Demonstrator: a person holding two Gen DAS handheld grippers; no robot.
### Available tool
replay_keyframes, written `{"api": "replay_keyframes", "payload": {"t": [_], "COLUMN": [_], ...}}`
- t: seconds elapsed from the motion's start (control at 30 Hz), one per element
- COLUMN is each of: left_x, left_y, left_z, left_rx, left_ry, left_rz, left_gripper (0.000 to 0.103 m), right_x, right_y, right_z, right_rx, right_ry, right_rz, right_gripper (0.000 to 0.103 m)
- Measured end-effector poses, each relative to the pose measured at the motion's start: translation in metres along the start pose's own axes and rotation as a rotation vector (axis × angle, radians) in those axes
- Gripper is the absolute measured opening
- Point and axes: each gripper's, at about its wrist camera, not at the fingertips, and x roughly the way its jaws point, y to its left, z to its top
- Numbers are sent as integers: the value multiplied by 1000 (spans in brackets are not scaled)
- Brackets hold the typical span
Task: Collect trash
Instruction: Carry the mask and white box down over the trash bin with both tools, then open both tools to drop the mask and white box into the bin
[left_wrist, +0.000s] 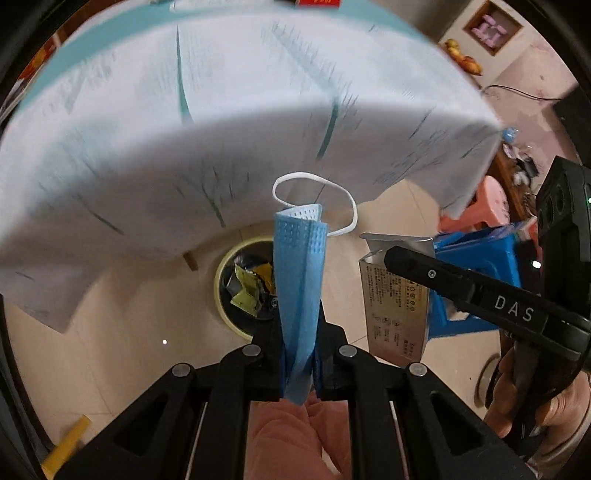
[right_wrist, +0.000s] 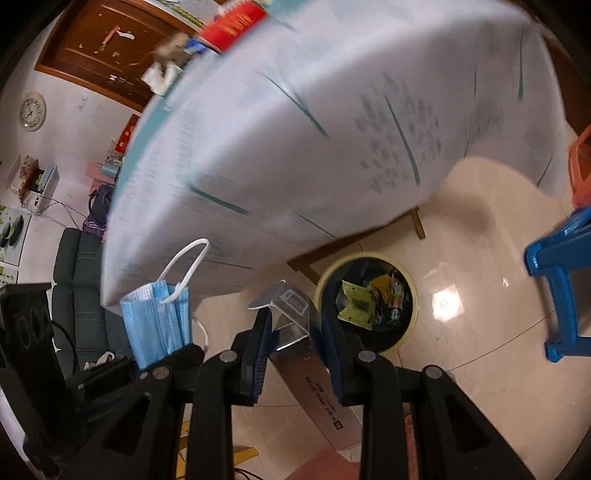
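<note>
My left gripper (left_wrist: 298, 354) is shut on a folded blue face mask (left_wrist: 298, 273) whose white ear loop sticks up above it. That mask (right_wrist: 157, 325) also hangs at the left of the right wrist view. My right gripper (right_wrist: 295, 332) is shut on a silver cardboard box (right_wrist: 295, 328) with an open top flap; the same box (left_wrist: 397, 306) shows at the right of the left wrist view, under the right gripper's finger (left_wrist: 443, 280). Below both stands a round bin (left_wrist: 242, 284) with a pale yellow rim and wrappers inside, the bin (right_wrist: 369, 299) just beyond the box.
A table draped in a white cloth with teal lines (left_wrist: 221, 129) overhangs the bin. A blue plastic stool (right_wrist: 557, 288) stands on the tiled floor at the right, an orange one (right_wrist: 580, 170) behind it. A dark sofa (right_wrist: 77, 295) sits at the left.
</note>
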Motion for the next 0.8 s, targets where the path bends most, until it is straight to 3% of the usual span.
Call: {"api": "replay_keyframes", "payload": {"t": [0.27,0.37,0.43,0.47,0.63,0.8], "left_x": [107,139,160,168,189,175], "left_y": [11,18,24,28,43,43], "left_z": [-18,-21,-23,-24,-27,-29], "left_rx": [-41,-52,-64,-72,-117,-133], "left_ry": [-38,-39,-24,-21,-32,-76], "left_rz": [26,42,65,75,112,151], "left_gripper": [15,30,53,56,69,73], "right_x": [93,125,145,155,188,186], "right_y": [-48,-63,-73,-78,-91,-81], "right_z": [-7,-9,-9,-8,-10,-16], "right_rx": [-10,-10,-6,-10,-52,-148], "right_ry": [38,49,67,76,109,113], "right_rz": [18,13,4,-14,-100,-148], "right_gripper": [28,30,30,31,37,46]}}
